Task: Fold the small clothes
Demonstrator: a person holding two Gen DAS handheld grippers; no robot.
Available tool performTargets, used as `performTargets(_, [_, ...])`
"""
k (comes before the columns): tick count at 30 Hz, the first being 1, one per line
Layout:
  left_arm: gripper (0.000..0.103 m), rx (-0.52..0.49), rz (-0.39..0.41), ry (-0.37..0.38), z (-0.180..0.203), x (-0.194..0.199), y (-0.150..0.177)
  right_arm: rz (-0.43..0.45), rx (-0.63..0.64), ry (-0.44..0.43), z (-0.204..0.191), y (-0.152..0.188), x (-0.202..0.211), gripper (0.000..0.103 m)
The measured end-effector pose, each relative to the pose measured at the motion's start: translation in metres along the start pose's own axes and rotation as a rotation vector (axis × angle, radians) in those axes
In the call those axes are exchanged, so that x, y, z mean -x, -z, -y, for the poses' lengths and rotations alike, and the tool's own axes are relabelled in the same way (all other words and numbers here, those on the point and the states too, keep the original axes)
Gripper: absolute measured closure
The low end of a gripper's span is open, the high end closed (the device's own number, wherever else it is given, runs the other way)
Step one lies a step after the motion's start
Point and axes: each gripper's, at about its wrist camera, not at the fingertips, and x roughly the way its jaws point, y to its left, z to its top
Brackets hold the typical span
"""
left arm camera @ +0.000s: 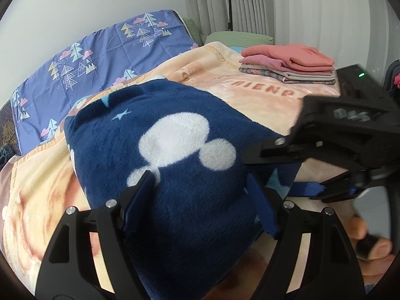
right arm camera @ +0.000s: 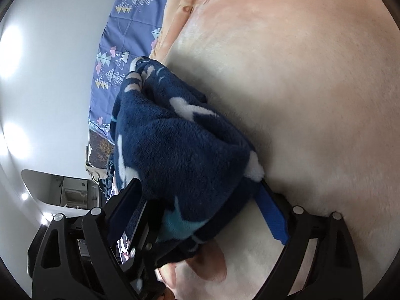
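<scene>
Left gripper (left arm camera: 200, 187) spread wide around a navy fleece garment (left arm camera: 160, 155), right gripper (right arm camera: 200, 195) also wide with fleece bunched between its fingers, garment lying on the peach blanket (left arm camera: 250, 95), folded pile (left arm camera: 287, 67) well apart.

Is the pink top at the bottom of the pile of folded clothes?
No, the pink top lies on top of the pile of folded clothes, with the grey and patterned pieces under it.
</scene>
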Motion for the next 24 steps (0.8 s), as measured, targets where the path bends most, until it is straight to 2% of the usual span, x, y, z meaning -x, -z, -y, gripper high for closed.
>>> performTargets(6, [0.025,0.001,-0.002,0.012,-0.002,0.001,0.000,-0.005,0.006,0.021,-0.001,0.008,0.008,0.013])
performTargets(14, [0.025,0.015,0.000,0.035,-0.004,0.002,0.000,0.015,-0.030,0.022,-0.002,-0.004,-0.007,0.010])
performTargets(18, [0.025,0.014,-0.012,0.056,-0.007,0.010,-0.001,0.040,0.020,0.017,-0.004,-0.001,-0.004,0.021])
performTargets(21, [0.025,0.019,-0.009,0.082,-0.015,0.033,0.001,0.034,0.025,-0.019,-0.001,-0.003,-0.002,0.034])
performTargets(24, [0.024,0.102,0.040,0.072,-0.047,0.057,0.003,0.035,0.029,-0.049,0.002,-0.002,0.001,0.039])
